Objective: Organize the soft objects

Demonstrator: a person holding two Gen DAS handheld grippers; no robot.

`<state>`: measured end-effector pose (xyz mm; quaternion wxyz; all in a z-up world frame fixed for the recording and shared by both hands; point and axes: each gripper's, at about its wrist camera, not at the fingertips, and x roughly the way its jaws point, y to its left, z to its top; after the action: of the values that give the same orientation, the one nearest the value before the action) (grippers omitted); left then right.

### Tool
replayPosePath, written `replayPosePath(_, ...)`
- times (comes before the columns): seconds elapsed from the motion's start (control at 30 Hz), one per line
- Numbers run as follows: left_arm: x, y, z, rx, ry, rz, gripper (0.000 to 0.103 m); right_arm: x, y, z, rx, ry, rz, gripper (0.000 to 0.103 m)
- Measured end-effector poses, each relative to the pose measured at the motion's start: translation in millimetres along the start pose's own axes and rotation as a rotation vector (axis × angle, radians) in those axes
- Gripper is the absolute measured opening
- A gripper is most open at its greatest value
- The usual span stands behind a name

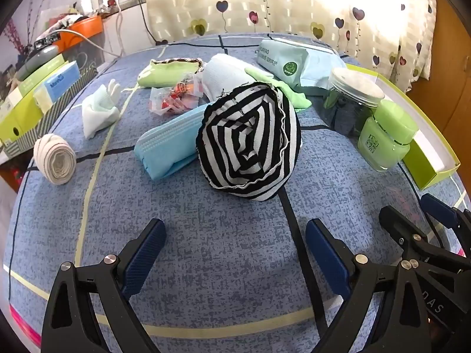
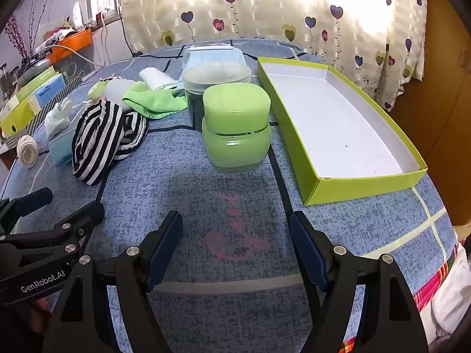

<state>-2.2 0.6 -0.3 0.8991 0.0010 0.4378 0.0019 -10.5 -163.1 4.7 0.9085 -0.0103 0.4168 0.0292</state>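
A black-and-white striped cloth bundle (image 1: 250, 141) (image 2: 97, 138) lies on the blue bedspread just ahead of my left gripper (image 1: 234, 232), which is open and empty. Beside the bundle lie a stack of blue face masks (image 1: 167, 144), a rolled beige bandage (image 1: 54, 158) (image 2: 27, 150), a white sock (image 1: 98, 108), a green cloth (image 2: 154, 100) and a white towel roll (image 1: 226, 73). My right gripper (image 2: 235, 226) stands open and empty over bare bedspread, short of a green jar (image 2: 237, 129). An empty lime-green box lid (image 2: 365, 182) lies to the right.
A clear jar with a lid (image 1: 353, 100) stands behind the green jar (image 1: 385, 144). A pack of wipes (image 1: 282, 58) and a crumpled red-and-white wrapper (image 1: 173, 97) lie further back. Boxes (image 1: 38, 94) and clutter line the left edge. A heart-print curtain (image 2: 265, 8) hangs behind.
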Motion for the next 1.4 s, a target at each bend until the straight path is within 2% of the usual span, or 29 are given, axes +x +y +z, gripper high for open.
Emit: replayPosePath(1.4, 3.7, 5.2, 4.0, -0.009, 0.000, 0.005, 0.096, 1.3, -0.2, -0.9, 0.003, -0.013, -0.002, 0.076)
